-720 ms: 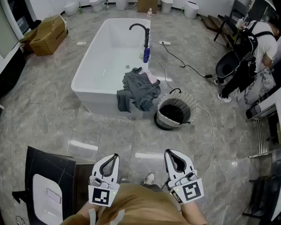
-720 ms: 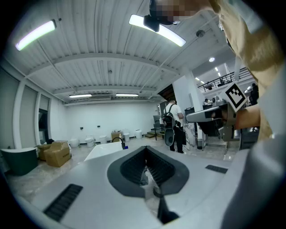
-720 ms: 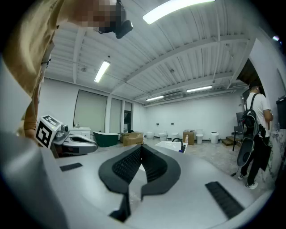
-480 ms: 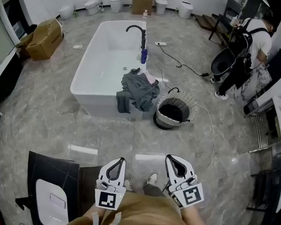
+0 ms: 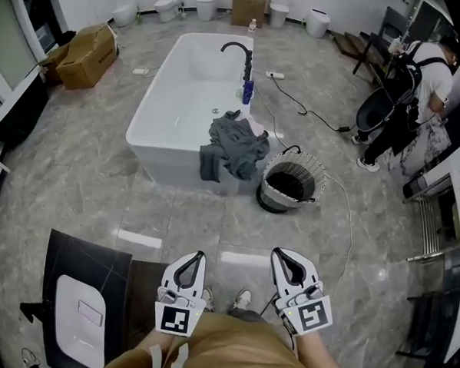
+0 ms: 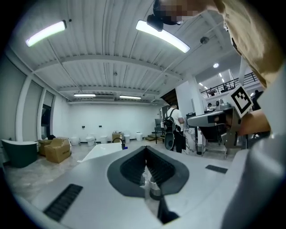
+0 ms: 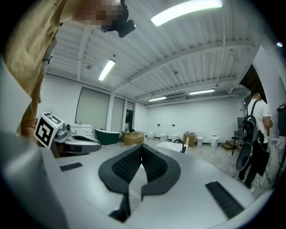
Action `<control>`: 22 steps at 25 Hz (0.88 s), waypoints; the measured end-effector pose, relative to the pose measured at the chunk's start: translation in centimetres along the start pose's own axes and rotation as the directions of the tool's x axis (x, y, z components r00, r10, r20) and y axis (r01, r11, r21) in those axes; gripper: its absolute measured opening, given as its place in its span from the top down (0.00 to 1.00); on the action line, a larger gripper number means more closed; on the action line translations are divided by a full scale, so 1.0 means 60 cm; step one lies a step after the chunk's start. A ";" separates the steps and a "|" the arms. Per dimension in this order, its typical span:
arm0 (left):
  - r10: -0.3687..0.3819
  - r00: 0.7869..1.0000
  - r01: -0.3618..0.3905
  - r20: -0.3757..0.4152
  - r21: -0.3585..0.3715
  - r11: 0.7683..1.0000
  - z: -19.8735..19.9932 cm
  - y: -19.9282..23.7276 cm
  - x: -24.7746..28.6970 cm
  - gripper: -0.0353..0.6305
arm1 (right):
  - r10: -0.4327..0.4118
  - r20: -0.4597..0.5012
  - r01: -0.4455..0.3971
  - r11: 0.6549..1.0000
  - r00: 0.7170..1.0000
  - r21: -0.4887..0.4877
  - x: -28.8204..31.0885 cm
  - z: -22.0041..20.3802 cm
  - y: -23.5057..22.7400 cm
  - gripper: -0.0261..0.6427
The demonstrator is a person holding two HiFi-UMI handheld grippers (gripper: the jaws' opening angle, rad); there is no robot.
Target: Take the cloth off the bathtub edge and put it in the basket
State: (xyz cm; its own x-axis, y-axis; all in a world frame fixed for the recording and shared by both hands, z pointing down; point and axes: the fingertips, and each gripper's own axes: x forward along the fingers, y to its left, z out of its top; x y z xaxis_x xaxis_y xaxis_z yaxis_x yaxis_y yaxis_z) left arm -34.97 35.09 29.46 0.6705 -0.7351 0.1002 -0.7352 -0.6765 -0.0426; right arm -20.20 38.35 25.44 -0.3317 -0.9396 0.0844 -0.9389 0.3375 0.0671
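Note:
A grey cloth [image 5: 233,144] lies crumpled over the near right corner of the white bathtub [image 5: 173,121]. A round wire basket [image 5: 291,181] with a dark liner stands on the floor just right of that corner. My left gripper [image 5: 189,257] and right gripper [image 5: 280,252] are held side by side close to my body, far short of the tub, both shut with nothing in them. In the left gripper view the left gripper [image 6: 145,150] has its jaws together, and the tub [image 6: 105,151] shows small beyond. In the right gripper view the right gripper [image 7: 142,148] is likewise shut.
A black faucet [image 5: 241,56] rises on the tub's right rim. A cable [image 5: 303,110] runs across the floor beside the tub. A person [image 5: 410,93] stands at the right. A dark panel with a white toilet seat [image 5: 81,310] lies near left. A cardboard box [image 5: 84,45] sits far left.
The view has shifted slightly, so the tub and basket sit a little lower and to the right. Both grippers stay shut and close to my body.

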 end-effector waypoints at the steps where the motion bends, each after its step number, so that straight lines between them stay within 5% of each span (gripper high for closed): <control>1: 0.012 1.000 -0.012 0.003 0.007 1.000 0.005 -0.006 0.005 0.94 | 0.014 0.000 -0.014 1.000 1.000 -0.004 -0.005 -0.001 -0.007 0.95; 13: 0.107 0.994 -0.107 0.001 0.066 0.992 0.024 -0.074 0.044 0.94 | 0.156 0.020 -0.157 0.986 0.988 0.062 -0.024 -0.026 -0.062 0.95; 22: 0.082 0.997 -0.082 0.003 0.034 0.996 -0.003 -0.019 0.140 0.94 | 0.126 -0.007 -0.125 0.988 0.992 0.085 0.056 -0.047 -0.121 0.95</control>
State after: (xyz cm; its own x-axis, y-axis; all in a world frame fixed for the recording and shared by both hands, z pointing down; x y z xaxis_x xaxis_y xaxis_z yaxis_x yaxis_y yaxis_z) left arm -28.54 29.72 30.54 0.6083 -0.7882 0.0932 -0.7840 -0.6150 -0.0845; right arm -14.23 32.90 28.02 -0.4470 -0.8889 0.0997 -0.8943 0.4465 -0.0289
